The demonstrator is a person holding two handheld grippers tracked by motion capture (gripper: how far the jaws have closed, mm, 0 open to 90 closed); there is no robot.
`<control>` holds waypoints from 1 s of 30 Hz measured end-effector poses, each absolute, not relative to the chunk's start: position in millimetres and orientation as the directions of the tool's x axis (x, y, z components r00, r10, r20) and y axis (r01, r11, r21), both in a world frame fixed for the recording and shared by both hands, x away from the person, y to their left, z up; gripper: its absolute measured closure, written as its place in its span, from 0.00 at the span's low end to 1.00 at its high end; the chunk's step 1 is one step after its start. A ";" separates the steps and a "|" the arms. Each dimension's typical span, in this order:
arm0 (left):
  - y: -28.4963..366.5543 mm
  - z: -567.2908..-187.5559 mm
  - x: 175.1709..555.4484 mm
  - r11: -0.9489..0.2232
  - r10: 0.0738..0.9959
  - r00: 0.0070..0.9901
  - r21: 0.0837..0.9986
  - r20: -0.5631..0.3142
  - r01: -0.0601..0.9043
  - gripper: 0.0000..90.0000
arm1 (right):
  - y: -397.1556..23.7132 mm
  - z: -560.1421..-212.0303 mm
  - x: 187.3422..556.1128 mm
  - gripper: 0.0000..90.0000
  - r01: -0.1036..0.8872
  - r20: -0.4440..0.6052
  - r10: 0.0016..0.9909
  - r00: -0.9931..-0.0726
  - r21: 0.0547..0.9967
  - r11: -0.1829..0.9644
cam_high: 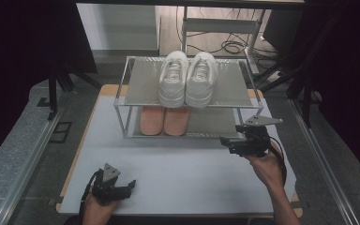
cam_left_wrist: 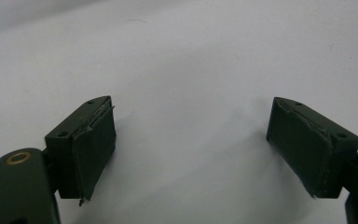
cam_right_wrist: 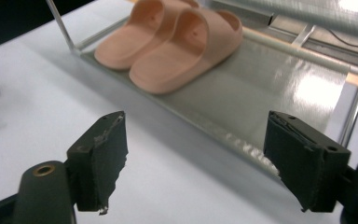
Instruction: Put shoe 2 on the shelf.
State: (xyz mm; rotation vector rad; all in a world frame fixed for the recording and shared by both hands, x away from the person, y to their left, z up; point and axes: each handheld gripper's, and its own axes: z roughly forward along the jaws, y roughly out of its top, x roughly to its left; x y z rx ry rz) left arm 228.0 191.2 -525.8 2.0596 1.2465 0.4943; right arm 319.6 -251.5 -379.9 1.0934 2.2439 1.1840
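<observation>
Wide-open, empty right gripper [cam_right_wrist: 191, 172] jaws face light, flexible pink slides [cam_right_wrist: 168, 44] beyond their tips; grasp a strap.

1. Rack [cam_high: 122, 101] at twelve o'clock on the table [cam_high: 168, 164]
2. Sneakers [cam_high: 187, 77] side by side on its top shelf
3. Slippers [cam_high: 164, 121] on its bottom shelf, directly beneath
4. Right gripper [cam_high: 227, 140] at three o'clock, left gripper [cam_high: 129, 184] at seven
</observation>
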 end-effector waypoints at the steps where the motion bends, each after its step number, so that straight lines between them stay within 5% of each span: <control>1: 191.3 -525.8 228.0 -0.319 0.881 0.472 0.710 -0.021 0.627 0.17 | -254.5 -382.2 318.2 0.23 0.467 0.031 0.778 -0.627 0.815 0.344; 30: 191.2 -525.9 227.7 -0.316 0.882 0.470 0.710 -0.024 0.630 0.18 | -292.0 -474.0 285.8 0.00 0.521 0.035 0.764 -0.644 0.751 0.405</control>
